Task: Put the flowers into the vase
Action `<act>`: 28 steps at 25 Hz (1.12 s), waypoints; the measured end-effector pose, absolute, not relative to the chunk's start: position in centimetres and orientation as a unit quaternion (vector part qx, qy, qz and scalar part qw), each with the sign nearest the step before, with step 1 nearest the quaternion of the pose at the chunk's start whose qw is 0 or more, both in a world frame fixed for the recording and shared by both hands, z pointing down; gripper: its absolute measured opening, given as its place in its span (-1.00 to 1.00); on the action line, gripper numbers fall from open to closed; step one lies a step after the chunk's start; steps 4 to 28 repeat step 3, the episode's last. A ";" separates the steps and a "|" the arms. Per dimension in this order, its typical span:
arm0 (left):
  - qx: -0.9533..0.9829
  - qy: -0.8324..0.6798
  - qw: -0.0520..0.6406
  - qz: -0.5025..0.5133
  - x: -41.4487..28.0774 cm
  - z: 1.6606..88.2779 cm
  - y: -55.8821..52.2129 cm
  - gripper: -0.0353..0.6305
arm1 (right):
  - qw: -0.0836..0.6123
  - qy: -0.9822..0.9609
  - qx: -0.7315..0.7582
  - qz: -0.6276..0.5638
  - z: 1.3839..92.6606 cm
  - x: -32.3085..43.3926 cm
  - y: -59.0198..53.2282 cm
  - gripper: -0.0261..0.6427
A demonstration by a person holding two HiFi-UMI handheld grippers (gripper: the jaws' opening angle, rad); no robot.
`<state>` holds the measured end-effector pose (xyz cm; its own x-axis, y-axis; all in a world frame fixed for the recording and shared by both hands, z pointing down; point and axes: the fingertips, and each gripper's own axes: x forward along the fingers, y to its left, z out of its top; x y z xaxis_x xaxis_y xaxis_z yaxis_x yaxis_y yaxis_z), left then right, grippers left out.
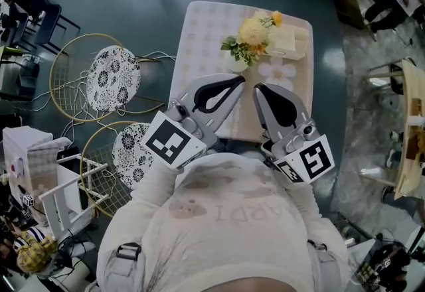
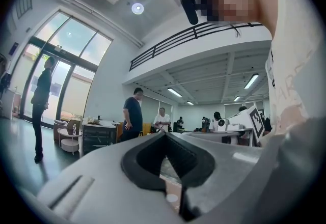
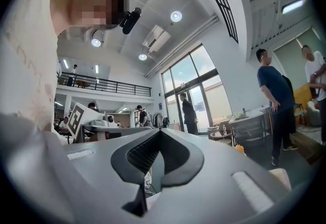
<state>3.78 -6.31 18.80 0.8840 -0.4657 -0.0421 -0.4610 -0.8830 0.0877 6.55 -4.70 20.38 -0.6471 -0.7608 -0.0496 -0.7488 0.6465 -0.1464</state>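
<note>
**A:** How far along does this look?

**B:** Near the end, I'd judge. The flowers (image 1: 253,33), a yellow and white bunch with green leaves and 1 orange bloom, rise from what looks like a small white vase (image 1: 238,65) at the middle of the table (image 1: 199,38). From the steep head view I can't see the stems enter the mouth, so that is a reading and not a certainty.

**A:** Any loose stems left to place?

**B:** None that I can make out. Beside the vase lies a white flower-shaped mat (image 1: 277,73), and behind it a cream tray (image 1: 292,42). Neither seems to carry a spare flower, though the tray is too small to be sure.

**A:** And the 2 tools?

**B:** Both carry nothing. The left tool (image 1: 240,79) has its jaws together at the tips. Its own view shows only the bare opening behind the closed tips (image 2: 164,134), with a sliver of table seen through it. The right tool (image 1: 259,88) is the same: jaws closed, nothing between them (image 3: 159,130).

**A:** Where are they held?

**B:** Close to the person's chest at the near edge of the table, pointing level across it and apart from the bunch.

**A:** So what is left?

**B:** Little, by my guess. A straightening of the bunch at most.
</note>
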 end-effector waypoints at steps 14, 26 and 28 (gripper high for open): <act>0.969 -0.242 0.037 -0.032 3.6 18.6 -6.4 -0.89 | 0.055 0.907 -0.414 -0.058 20.1 6.3 -4.7 -0.84; 0.969 -0.242 0.037 -0.032 3.6 18.6 -6.4 -0.89 | 0.055 0.907 -0.414 -0.058 20.1 6.3 -4.7 -0.84; 0.969 -0.242 0.037 -0.032 3.6 18.6 -6.4 -0.89 | 0.055 0.907 -0.414 -0.058 20.1 6.3 -4.7 -0.84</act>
